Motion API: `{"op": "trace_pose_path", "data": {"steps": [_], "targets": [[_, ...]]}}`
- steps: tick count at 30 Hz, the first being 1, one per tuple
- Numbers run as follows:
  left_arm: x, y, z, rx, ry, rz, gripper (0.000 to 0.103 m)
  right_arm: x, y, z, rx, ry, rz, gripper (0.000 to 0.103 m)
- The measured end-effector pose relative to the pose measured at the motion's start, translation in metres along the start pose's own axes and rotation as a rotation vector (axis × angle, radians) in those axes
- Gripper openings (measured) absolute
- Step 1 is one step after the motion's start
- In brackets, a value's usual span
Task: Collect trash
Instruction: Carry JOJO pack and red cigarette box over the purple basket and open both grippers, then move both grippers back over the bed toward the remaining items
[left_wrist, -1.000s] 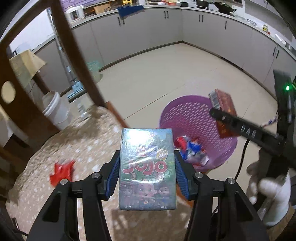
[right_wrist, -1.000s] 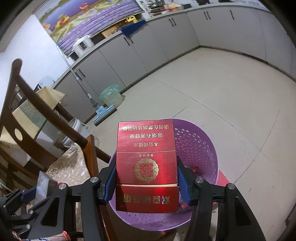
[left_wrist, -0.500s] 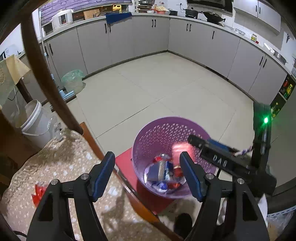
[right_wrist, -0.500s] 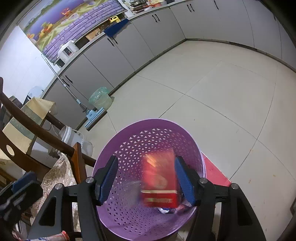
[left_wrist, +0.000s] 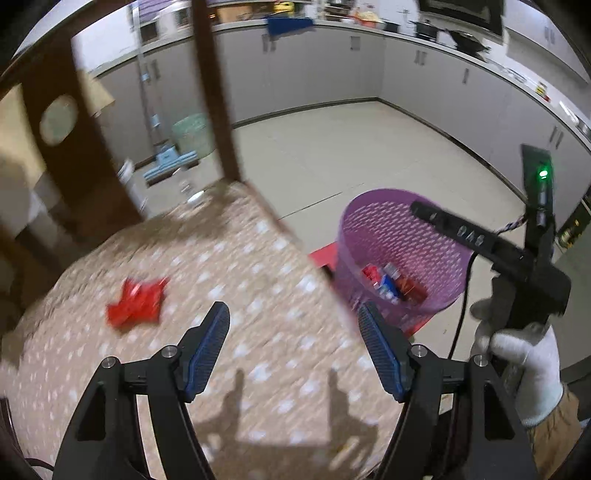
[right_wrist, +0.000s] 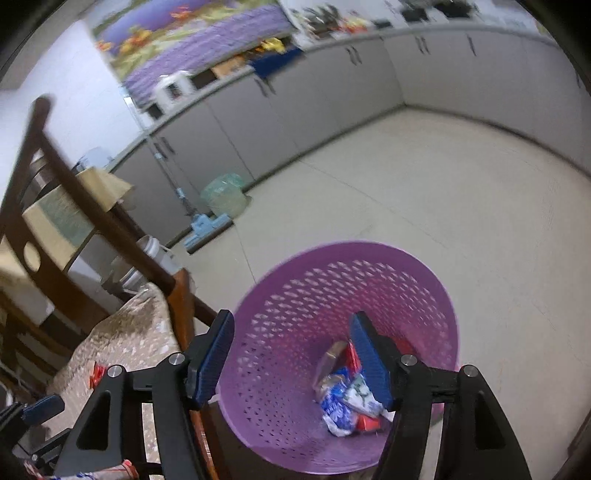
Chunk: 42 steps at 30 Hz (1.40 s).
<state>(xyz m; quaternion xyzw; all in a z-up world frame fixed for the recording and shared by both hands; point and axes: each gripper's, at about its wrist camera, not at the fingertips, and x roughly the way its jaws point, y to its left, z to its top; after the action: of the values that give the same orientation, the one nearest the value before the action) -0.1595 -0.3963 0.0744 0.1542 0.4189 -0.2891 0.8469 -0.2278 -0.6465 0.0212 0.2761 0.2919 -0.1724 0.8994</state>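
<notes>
Patterned table cloth (left_wrist: 258, 280) w/ red wrapper (left_wrist: 135, 304) on it; purple basket (left_wrist: 399, 236) on tiled floor (left_wrist: 351, 155).

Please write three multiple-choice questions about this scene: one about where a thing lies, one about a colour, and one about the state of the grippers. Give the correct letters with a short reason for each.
1. Where does the red wrapper lie?
A. On the patterned tablecloth
B. Inside the basket
C. On the floor tiles

2. What colour is the perforated basket?
A. Green
B. Purple
C. White

3. In what state is the left gripper?
A. Shut on a box
B. Shut on the wrapper
C. Open and holding nothing

Answers:
1. A, since the left wrist view shows the wrapper lying on the cloth, ahead and to the left of the blue pads.
2. B, since both views show purple lattice walls, with packets at the bottom.
3. C, since its jaws stand wide apart with only cloth visible between them; the right gripper is likewise open, above the basket.
</notes>
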Motion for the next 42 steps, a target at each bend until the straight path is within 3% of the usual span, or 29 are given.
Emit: {"op": "trace_pose_path", "data": {"steps": [4, 7, 14, 22, 33, 36, 42], "targets": [[-0.021, 0.049, -0.027, -0.074, 0.008, 0.058, 0.071, -0.005, 0.031, -0.012, -0.098, -0.028, 0.026, 0.073], [-0.038, 0.093, -0.045, -0.133, 0.011, 0.104, 0.071, -0.001, 0.054, -0.022, -0.159, 0.023, 0.078, 0.074], [-0.063, 0.18, -0.1, -0.229, 0.045, 0.27, 0.071, 0.004, 0.093, -0.05, -0.264, 0.084, 0.103, 0.074], [-0.058, 0.213, -0.134, -0.286, 0.079, 0.361, 0.071, 0.013, 0.12, -0.075, -0.371, 0.136, 0.121, 0.074], [-0.039, 0.228, -0.171, -0.38, 0.153, 0.333, 0.071, 0.021, 0.176, -0.135, -0.638, 0.209, 0.139, 0.074], [-0.035, 0.234, -0.182, -0.418, 0.158, 0.305, 0.072, 0.024, 0.187, -0.15, -0.717, 0.201, 0.103, 0.078], [-0.033, 0.239, -0.189, -0.443, 0.133, 0.277, 0.084, 0.029, 0.184, -0.149, -0.697, 0.214, 0.113, 0.082]]}}
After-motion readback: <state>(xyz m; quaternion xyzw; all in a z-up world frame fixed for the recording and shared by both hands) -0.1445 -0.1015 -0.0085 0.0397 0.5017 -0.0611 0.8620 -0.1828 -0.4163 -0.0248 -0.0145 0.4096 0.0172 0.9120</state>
